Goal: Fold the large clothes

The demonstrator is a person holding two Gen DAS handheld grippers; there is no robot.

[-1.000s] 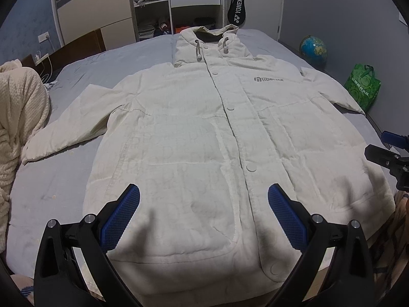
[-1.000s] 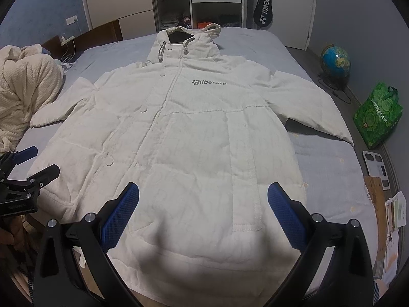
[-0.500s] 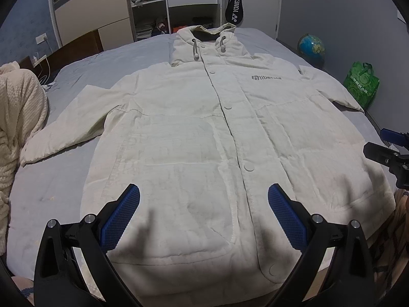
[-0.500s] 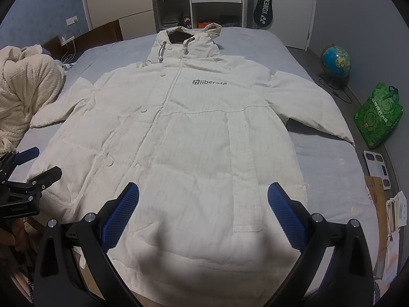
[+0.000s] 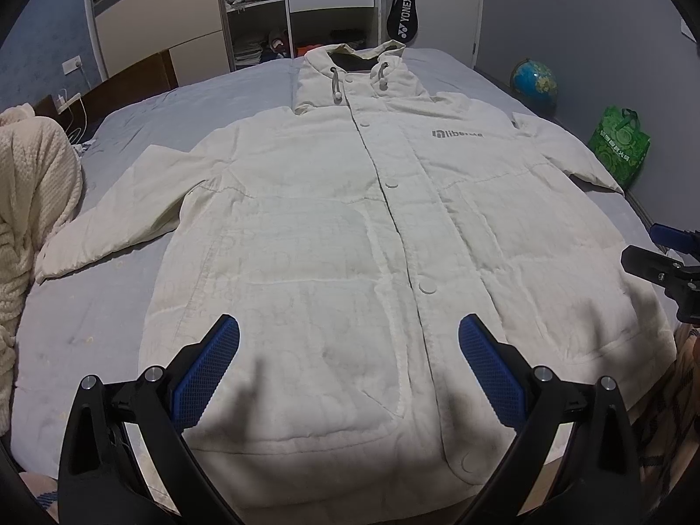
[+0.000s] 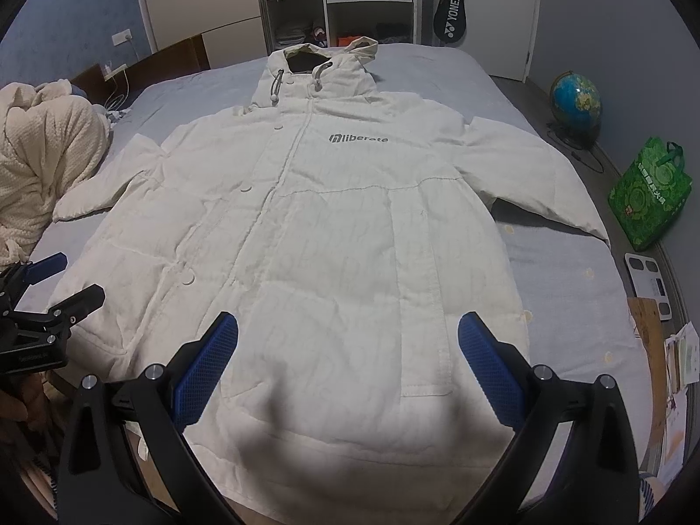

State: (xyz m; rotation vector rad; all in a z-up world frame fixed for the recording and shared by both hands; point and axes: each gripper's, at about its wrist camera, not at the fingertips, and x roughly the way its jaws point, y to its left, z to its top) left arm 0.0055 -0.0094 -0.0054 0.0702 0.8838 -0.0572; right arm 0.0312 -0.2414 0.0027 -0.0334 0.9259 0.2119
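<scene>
1. The left gripper (image 5: pixel 348 367) hangs over the hem of the coat (image 5: pixel 332 236), jaws spread wide with nothing between them; its blue pads (image 5: pixel 205 376) sit at 7 and 5 o'clock, above the fabric and apart from it.
2. The right gripper (image 6: pixel 348 367) is likewise spread wide and empty, over the hem's other half.
3. The cream coat lies flat and buttoned on the grey bed (image 5: pixel 87 328), hood (image 5: pixel 354 65) toward 12 o'clock, sleeves out at 9 and 3.
4. A knitted blanket (image 6: pixel 39 166) is heaped at 9 o'clock.
5. Beyond, a green bag (image 6: pixel 652 192) and a globe (image 6: pixel 575 100) stand on the floor at 2 o'clock.
</scene>
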